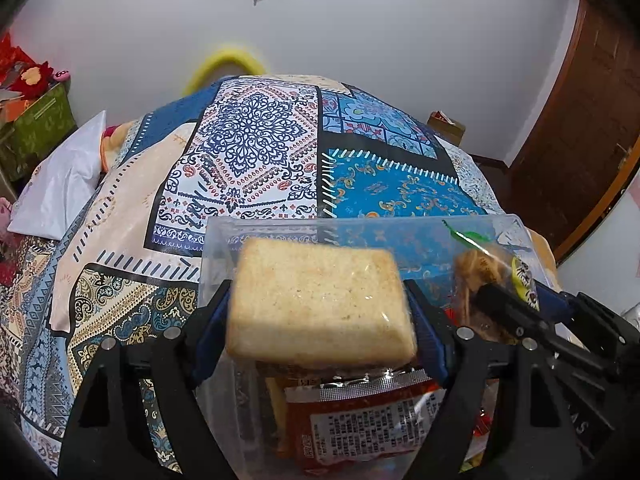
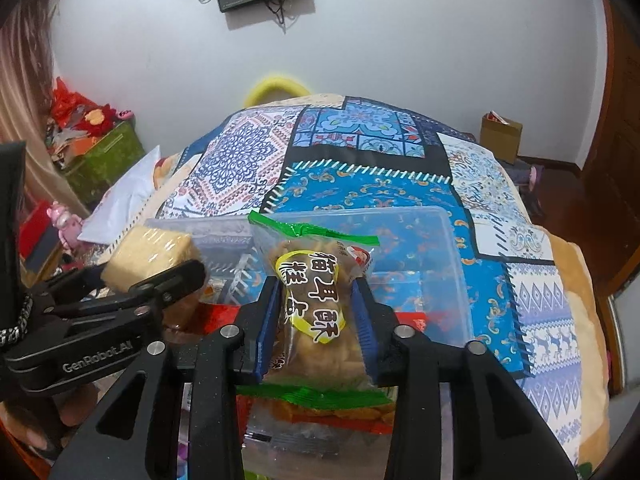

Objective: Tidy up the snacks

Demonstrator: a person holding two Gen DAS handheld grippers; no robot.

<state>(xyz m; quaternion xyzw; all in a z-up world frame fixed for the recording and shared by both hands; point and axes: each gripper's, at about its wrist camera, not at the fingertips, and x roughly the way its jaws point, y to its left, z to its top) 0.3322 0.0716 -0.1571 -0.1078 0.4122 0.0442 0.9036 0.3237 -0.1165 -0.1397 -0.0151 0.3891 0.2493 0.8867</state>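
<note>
My left gripper [image 1: 319,322] is shut on a square pale cake in clear wrap [image 1: 320,296], its blue pads pressing both sides. It hangs over a clear plastic bin [image 1: 280,225] that holds a red snack packet [image 1: 360,420]. My right gripper [image 2: 316,286] is shut on a clear bag of fried snacks [image 2: 314,312] with a green top and yellow label, also above the bin's rim [image 2: 400,212]. Each gripper shows in the other's view: the right gripper [image 1: 506,300] with its bag [image 1: 478,268], and the left gripper [image 2: 140,270] with the cake [image 2: 152,250].
The bin stands on a bed under a blue patchwork quilt [image 1: 260,140]. A white pillow [image 1: 60,188] and a green box [image 1: 36,128] lie to the left. A cardboard box [image 2: 500,136] and a wooden door [image 1: 580,120] are at the right.
</note>
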